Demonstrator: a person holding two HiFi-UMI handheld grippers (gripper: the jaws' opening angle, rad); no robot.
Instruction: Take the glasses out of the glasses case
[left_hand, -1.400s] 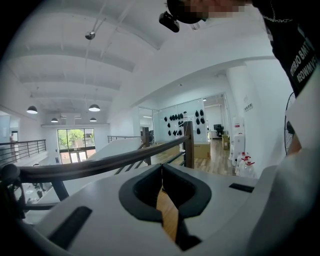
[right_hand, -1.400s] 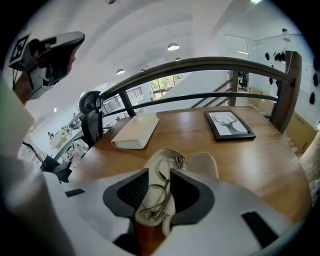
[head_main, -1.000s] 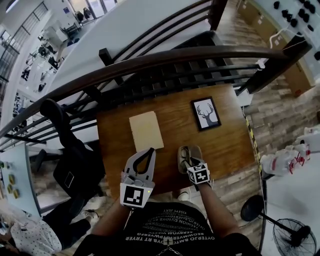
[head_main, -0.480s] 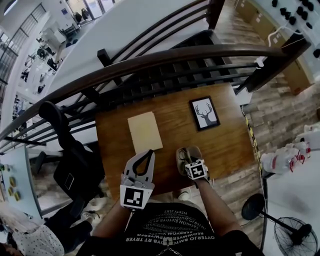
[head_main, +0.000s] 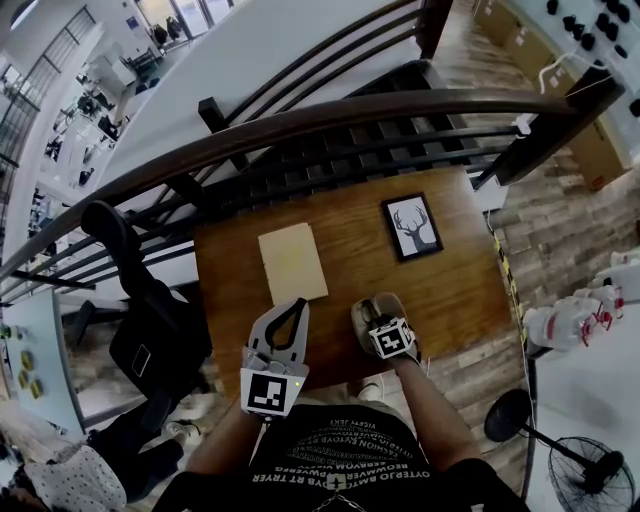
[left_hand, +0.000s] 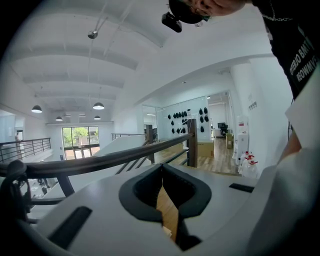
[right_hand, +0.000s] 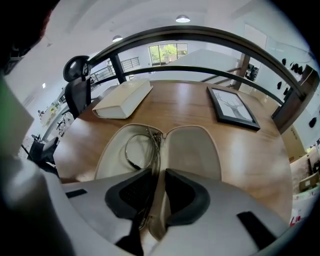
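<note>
A beige glasses case (right_hand: 192, 150) lies open on the wooden table (head_main: 450, 290), near its front edge (head_main: 385, 305). Thin wire-framed glasses (right_hand: 156, 145) rest in its left half, against the middle fold. My right gripper (right_hand: 159, 172) points steeply down into the case (head_main: 381, 322). Its jaws have just been closing, and they now pinch the glasses' frame together with the case's middle fold. My left gripper (head_main: 300, 302) hovers to the left of the case. Its tips (left_hand: 161, 167) meet and hold nothing.
A cream book (head_main: 292, 262) lies behind the left gripper and shows again (right_hand: 124, 99). A black-framed deer picture (head_main: 412, 226) sits at the back right. A dark curved railing (head_main: 300, 125) runs behind the table, and a black bag (head_main: 150, 335) hangs at its left.
My right gripper has sunk into the open case and tilted a little. The left gripper, the case, the book and the picture have kept their places.
</note>
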